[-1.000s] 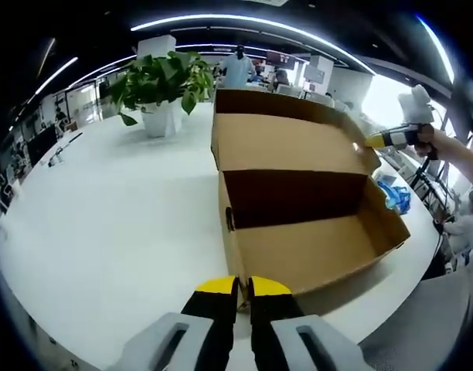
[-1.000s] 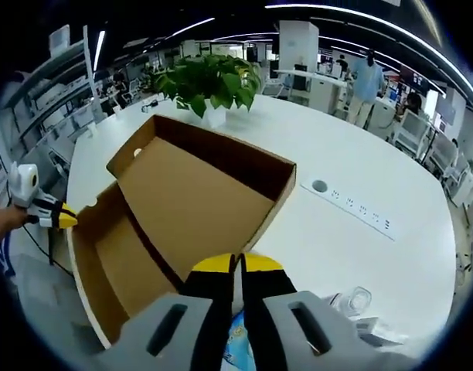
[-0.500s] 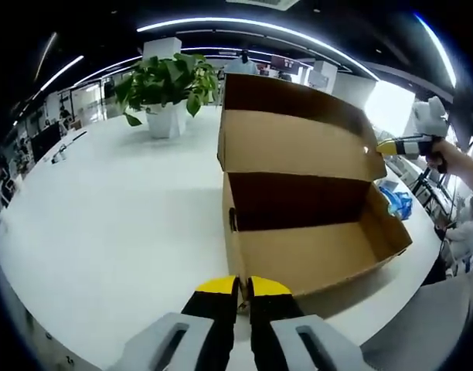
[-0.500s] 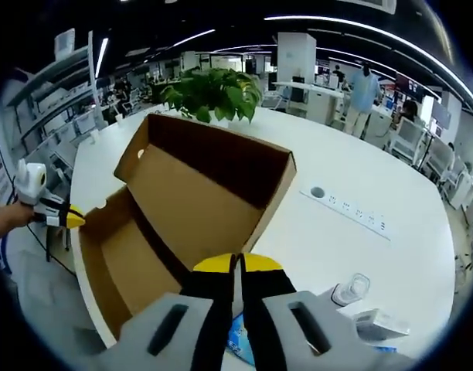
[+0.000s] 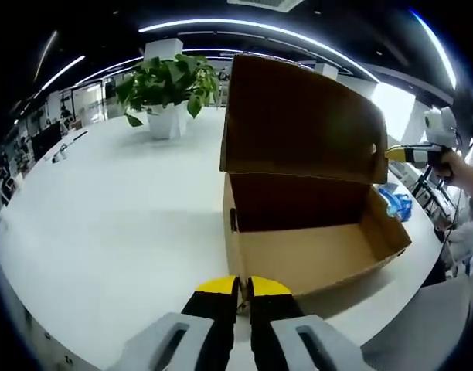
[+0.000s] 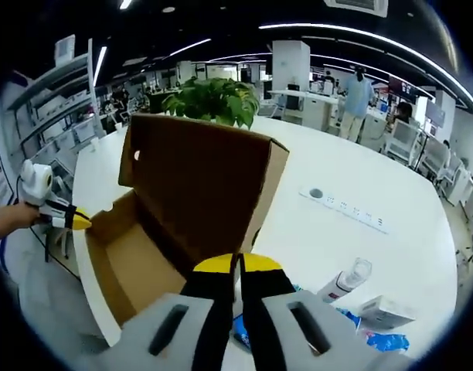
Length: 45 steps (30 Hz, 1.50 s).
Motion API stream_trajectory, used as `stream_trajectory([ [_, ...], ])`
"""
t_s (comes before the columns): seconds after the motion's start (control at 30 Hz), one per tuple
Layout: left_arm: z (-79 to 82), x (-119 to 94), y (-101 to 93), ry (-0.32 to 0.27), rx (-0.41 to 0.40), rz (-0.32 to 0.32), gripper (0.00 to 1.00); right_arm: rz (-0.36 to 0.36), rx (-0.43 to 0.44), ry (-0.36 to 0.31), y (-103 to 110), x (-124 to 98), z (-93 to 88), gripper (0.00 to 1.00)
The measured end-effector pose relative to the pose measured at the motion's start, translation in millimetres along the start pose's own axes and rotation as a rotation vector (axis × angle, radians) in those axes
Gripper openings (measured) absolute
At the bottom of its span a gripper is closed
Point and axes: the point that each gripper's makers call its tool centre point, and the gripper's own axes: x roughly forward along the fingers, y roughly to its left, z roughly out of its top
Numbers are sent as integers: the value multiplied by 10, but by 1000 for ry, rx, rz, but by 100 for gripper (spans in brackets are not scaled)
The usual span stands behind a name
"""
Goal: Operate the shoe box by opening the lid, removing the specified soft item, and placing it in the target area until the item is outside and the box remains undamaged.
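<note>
Left gripper (image 5: 243, 287) with jaws pressed together at the near wall of the shoe box (image 5: 314, 255), right gripper (image 6: 236, 267) likewise closed on nothing at the box's opposite side, box interior bare, lid (image 5: 298, 116) raised steeply, potted plant (image 5: 165, 85) beyond on the white table (image 5: 105, 209), blue packet (image 5: 394, 197) just beside the box.

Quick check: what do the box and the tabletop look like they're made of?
The shoe box looks like plain brown cardboard, matte, with thin walls and raw folded edges. The table seems a smooth white laminate or similar; it has a faint sheen, but the exact material is unclear.
</note>
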Motion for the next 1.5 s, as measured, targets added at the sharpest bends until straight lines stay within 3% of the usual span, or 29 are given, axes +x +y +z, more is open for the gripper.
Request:
stream_trajectory([
  [0.67,32,-6,-8,0,40,-16,6,-23,51,-49,154,-184,-185,0],
  [0.83,221,-75,25,-55,28,-16,9,-29,57,-69,182,-206,-228,0],
  [1.2,741,-302,44,-184,109,6,17,-32,-13,-119,256,-322,-197,1],
  [1.5,1039,-469,36,-233,176,6,19,-23,-66,-146,357,-434,-112,4],
])
